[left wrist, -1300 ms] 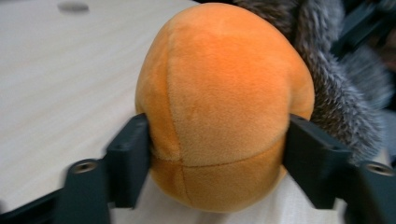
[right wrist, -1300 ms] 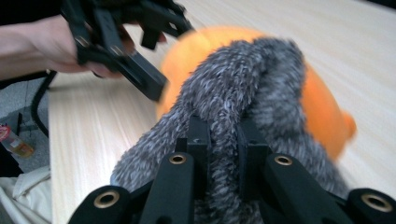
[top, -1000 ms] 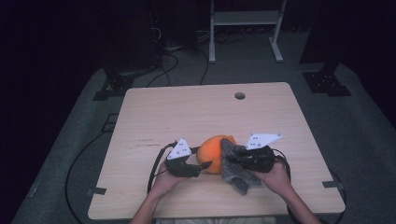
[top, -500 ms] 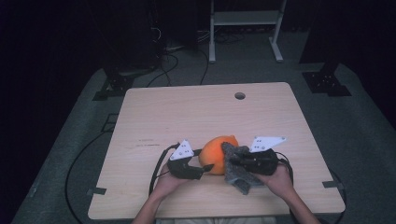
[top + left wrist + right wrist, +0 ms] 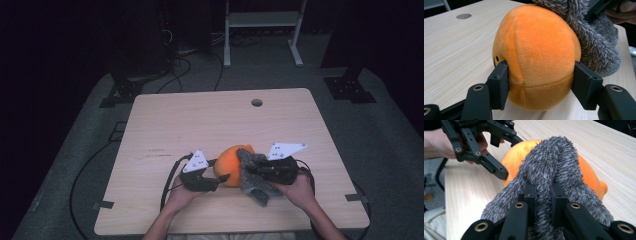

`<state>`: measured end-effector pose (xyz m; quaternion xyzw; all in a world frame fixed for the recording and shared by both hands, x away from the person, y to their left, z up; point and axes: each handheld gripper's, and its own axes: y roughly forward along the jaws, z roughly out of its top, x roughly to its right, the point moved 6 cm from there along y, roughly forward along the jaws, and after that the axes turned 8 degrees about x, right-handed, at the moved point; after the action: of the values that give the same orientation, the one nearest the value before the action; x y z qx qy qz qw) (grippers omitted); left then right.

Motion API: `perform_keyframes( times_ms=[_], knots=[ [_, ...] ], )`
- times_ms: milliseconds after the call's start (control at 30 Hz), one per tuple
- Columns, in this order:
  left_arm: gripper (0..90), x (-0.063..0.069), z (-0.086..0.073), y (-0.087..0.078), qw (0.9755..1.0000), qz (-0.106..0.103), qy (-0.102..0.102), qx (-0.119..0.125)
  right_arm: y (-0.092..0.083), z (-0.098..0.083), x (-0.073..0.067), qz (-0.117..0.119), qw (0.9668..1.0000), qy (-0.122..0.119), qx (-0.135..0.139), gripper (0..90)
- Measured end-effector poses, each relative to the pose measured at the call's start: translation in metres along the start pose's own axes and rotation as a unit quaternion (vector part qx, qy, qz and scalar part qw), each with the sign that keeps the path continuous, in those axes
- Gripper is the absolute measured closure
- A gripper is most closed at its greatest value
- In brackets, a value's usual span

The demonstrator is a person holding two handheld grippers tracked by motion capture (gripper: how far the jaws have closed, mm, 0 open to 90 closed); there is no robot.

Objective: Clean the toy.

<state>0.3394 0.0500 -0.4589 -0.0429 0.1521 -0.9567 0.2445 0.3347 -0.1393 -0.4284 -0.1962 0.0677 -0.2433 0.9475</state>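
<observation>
Since the earlier frame, the grey fuzzy cloth (image 5: pixel 255 175) has crept further up over the right side of the orange plush ball (image 5: pixel 231 165), and the left gripper (image 5: pixel 220 181) has just been closing its jaws with the ball between them.

At the left of the high view, the person's left hand (image 5: pixel 181 196) comes in from the near edge of the wooden table (image 5: pixel 200 120), forearm angled up and to the right, gripper lying low and pointing right at the ball. In the left gripper view its two pads press into the ball's lower flanks, denting the plush on both sides.

The ball sits near the middle of the table's near half, resting on the wood between the two grippers.

At the right, the right hand (image 5: pixel 299 189) reaches in from the near right, its gripper (image 5: pixel 543 192) pointing left. In the right gripper view its jaws stand narrow, pinching a fold of the cloth, which drapes across the ball's top and right side.
</observation>
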Motion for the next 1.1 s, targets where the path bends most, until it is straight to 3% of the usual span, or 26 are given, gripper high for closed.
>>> perform_keyframes(
  times_ms=[167, 300, 367, 433, 567, 633, 700, 767, 833, 900, 967, 1100],
  knots=[
    [38.0, 0.005, 0.003, 0.003, 0.9997, 0.009, 0.020, -0.002, 0.009, 0.020, -0.019, 0.013, 0.9994, -0.028, 0.014, 78.1],
    [38.0, 0.003, -0.001, 0.000, 0.9998, 0.004, 0.018, -0.005, 0.009, 0.017, -0.017, 0.010, 0.9995, -0.028, 0.004, 78.4],
    [32.0, 0.003, -0.001, 0.001, 0.9999, -0.010, 0.003, -0.001, 0.002, 0.006, -0.008, 0.005, 0.9998, -0.016, -0.003, 78.5],
    [31.7, 0.002, 0.000, 0.002, 0.9997, -0.020, -0.013, 0.004, 0.001, 0.004, -0.007, 0.005, 0.9999, -0.012, -0.003, 78.5],
    [37.6, 0.004, -0.001, 0.004, 0.9999, -0.010, 0.006, -0.004, 0.007, 0.019, -0.015, 0.012, 0.9996, -0.025, 0.007, 78.1],
    [38.0, 0.003, -0.003, 0.003, 0.9999, -0.009, 0.011, -0.009, 0.009, 0.022, -0.011, 0.007, 0.9996, -0.026, 0.005, 78.1],
    [37.7, 0.001, -0.004, 0.001, 0.9999, -0.012, 0.003, -0.008, 0.008, 0.021, -0.008, 0.005, 0.9997, -0.025, 0.002, 78.1],
    [31.5, 0.000, -0.003, 0.001, 0.9997, -0.017, -0.017, -0.003, 0.008, 0.017, -0.004, 0.004, 0.9999, -0.015, -0.002, 78.3],
    [19.9, -0.005, 0.001, 0.000, 0.9973, -0.027, -0.067, 0.017, 0.009, 0.013, -0.007, 0.012, 0.9997, -0.018, -0.007, 78.4],
    [24.3, -0.005, 0.002, -0.001, 0.9982, -0.021, -0.054, 0.015, 0.014, 0.013, -0.016, 0.032, 0.9992, -0.021, -0.010, 78.4],
    [32.6, -0.003, -0.001, 0.000, 0.9993, -0.014, -0.035, 0.008, 0.016, 0.013, -0.018, 0.025, 0.9990, -0.033, -0.015, 78.5],
    [35.5, -0.003, -0.004, -0.001, 0.9997, -0.013, -0.018, 0.001, 0.011, 0.006, -0.012, 0.018, 0.9993, -0.027, -0.021, 78.7]
  ],
)
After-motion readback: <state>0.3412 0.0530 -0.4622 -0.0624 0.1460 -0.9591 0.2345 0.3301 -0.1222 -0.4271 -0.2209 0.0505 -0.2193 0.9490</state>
